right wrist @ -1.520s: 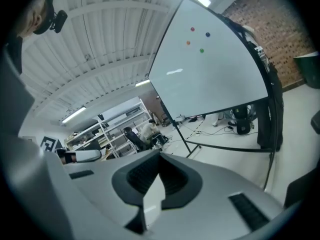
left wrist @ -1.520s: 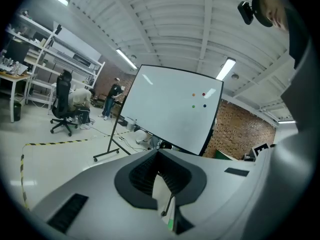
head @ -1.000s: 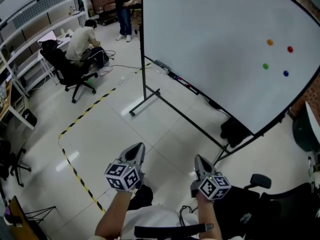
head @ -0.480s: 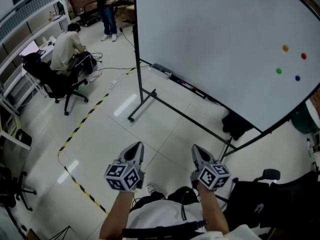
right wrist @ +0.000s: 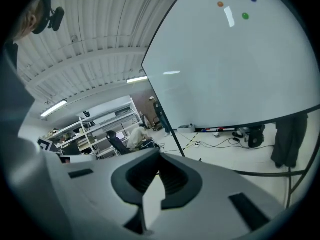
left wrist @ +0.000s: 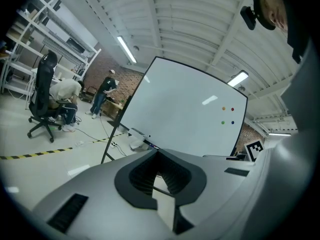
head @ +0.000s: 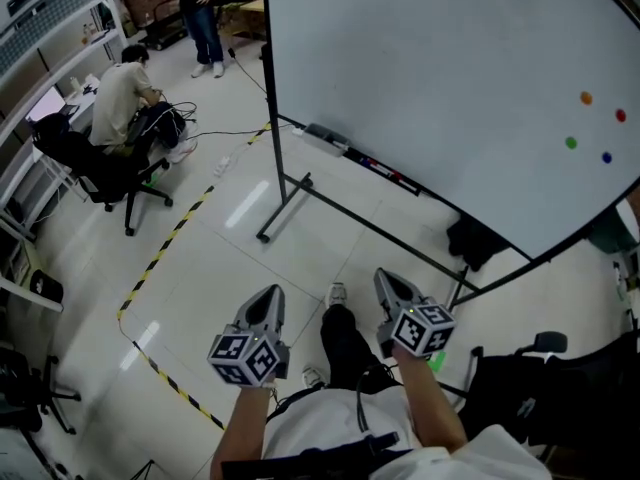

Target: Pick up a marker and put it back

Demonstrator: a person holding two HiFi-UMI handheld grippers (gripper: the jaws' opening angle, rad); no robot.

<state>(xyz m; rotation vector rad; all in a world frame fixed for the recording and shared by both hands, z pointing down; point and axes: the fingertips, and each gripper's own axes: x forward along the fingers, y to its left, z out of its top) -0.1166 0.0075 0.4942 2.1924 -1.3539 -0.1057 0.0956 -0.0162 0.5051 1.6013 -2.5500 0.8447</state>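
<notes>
Several markers lie on the tray under the big whiteboard, beside a white eraser. Both grippers hang low in front of me, well short of the tray. My left gripper is shut with nothing in it. My right gripper is likewise shut and empty. In the left gripper view the whiteboard and its tray lie beyond the closed jaws. The right gripper view shows the whiteboard and the tray far ahead.
The whiteboard's stand foot and black floor rail cross the way. Yellow-black tape marks the floor. A seated person with an office chair and a standing person are at far left. A black chair is at lower right.
The view has moved closer to the whiteboard and turned slightly left. My leg and shoe now show between the grippers. Both grippers stay shut, the right one a little higher.
</notes>
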